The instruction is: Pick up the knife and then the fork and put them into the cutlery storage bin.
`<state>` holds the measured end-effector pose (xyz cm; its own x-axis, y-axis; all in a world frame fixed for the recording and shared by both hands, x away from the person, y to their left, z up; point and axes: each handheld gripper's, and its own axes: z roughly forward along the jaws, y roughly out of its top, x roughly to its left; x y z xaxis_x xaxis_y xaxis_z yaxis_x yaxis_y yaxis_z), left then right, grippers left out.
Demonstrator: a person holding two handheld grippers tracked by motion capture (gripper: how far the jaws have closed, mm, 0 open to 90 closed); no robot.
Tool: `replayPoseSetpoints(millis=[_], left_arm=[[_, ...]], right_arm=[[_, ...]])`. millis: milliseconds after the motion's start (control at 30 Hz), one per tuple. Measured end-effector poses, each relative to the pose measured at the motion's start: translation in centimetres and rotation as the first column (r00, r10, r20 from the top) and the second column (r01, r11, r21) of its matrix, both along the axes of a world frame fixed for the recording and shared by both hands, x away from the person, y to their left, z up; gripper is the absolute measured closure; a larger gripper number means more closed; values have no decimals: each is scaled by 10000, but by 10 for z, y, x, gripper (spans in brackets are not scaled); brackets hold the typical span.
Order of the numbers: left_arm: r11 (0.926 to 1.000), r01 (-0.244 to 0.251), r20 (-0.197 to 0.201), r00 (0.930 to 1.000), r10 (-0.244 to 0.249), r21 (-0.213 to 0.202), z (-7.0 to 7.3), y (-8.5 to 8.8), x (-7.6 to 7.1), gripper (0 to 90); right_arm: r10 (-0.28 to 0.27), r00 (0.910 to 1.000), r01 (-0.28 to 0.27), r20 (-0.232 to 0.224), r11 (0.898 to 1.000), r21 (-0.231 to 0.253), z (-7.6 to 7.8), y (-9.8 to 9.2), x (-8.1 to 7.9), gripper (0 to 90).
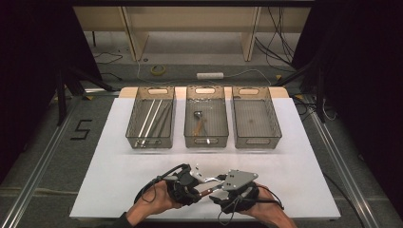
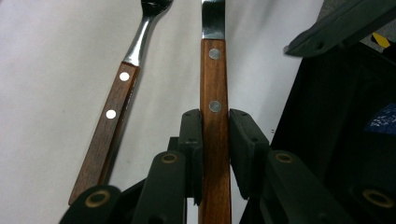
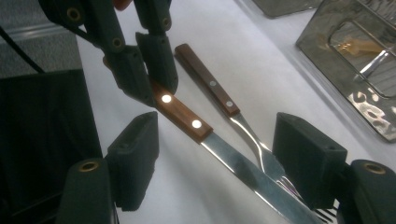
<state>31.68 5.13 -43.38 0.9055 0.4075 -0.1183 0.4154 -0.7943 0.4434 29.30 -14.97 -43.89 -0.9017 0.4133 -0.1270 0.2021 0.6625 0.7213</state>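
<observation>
Left tongs [image 2: 215, 140] clamp unbranded knife [image 2: 214, 79].

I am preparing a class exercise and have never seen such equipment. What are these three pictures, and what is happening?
A person holds a hand-operated tool with two black fingers in each hand. One camera looks down from above; the other two ride on the tools. On the white table stand three clear bins. The left gripper has its fingers shut on a wooden-handled knife. A matching fork lies beside it. The right gripper is open, its fingers either side of the knife blade and the fork's metal end.
</observation>
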Motion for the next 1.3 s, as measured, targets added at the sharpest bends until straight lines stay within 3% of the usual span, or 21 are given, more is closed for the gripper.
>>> replayPoseSetpoints(millis=[300, 500, 800, 967, 1300], left_arm=[[9995, 285, -220, 9994, -283, 94, 2, -4, -1, 751], [9994, 307, -330, 9990, -303, 138, 2, -6, -1, 751], [9991, 396, -473, 9981, -387, 178, 1, -9, -3, 751], [9993, 360, -558, 9978, -353, 107, 2, -11, -4, 751], [9989, 425, -626, 9972, -413, 184, 4, -11, -2, 751]], right_arm=[[648, 9965, -603, 529, 9947, -837, -10, 10, -3, 343], [1150, 9894, -1004, 884, 9829, -1546, -14, 17, -8, 389], [1771, 9710, -1375, 1604, 9632, -2308, -20, 24, -12, 491], [2188, 9592, -1644, 1790, 9468, -2765, -21, 26, -14, 545], [2682, 9368, -1882, 2244, 9275, -3229, -24, 31, -19, 669]])
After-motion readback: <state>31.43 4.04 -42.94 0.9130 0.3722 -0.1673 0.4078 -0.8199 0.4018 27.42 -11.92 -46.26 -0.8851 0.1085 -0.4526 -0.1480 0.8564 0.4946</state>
